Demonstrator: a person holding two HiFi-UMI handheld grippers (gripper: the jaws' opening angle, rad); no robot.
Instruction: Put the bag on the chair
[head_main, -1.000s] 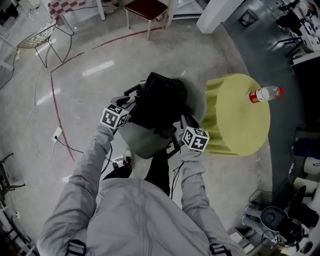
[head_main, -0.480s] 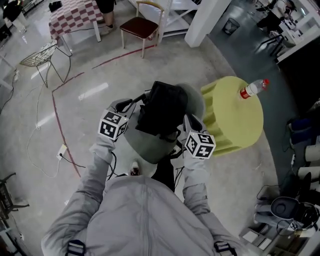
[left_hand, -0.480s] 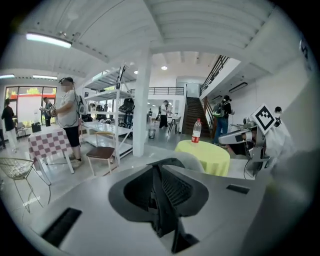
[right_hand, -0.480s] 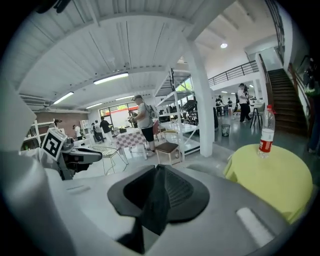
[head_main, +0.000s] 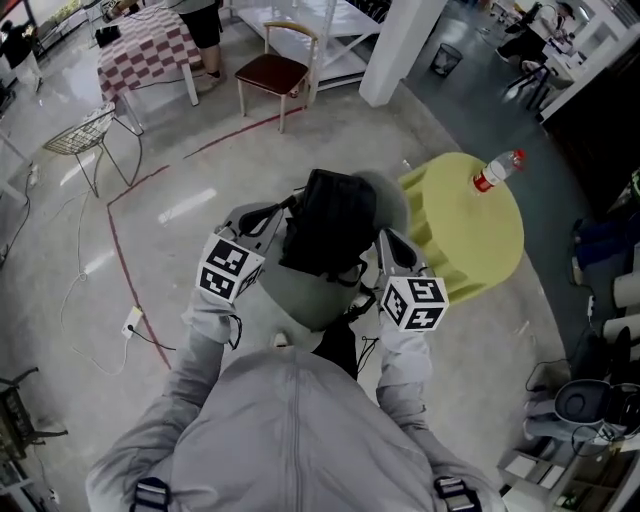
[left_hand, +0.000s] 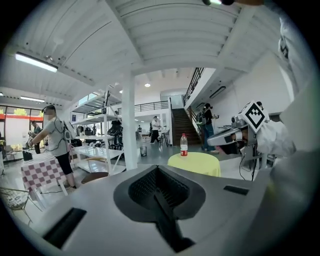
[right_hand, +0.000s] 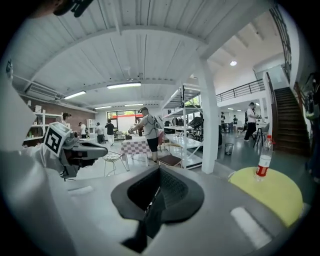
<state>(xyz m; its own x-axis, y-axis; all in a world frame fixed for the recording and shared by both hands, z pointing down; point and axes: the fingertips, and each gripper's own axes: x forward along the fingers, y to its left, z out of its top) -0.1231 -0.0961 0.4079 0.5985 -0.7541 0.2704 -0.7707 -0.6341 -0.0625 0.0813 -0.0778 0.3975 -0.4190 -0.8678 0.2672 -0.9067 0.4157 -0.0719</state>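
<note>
The bag (head_main: 325, 235) is up in the air in front of the person, far from the chair (head_main: 272, 70). From the head view, the left gripper (head_main: 275, 215) and the right gripper (head_main: 388, 250) each pinch one side of it with their fingers. Each gripper view shows only the bag's grey top and black pocket (left_hand: 159, 192), which cover the fingers. A bottle (head_main: 497, 170) stands on the yellow desk (head_main: 470, 240) just beside the bag.

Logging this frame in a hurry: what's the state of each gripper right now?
Left gripper: shut on the bag.
Right gripper: shut on the bag.
</note>
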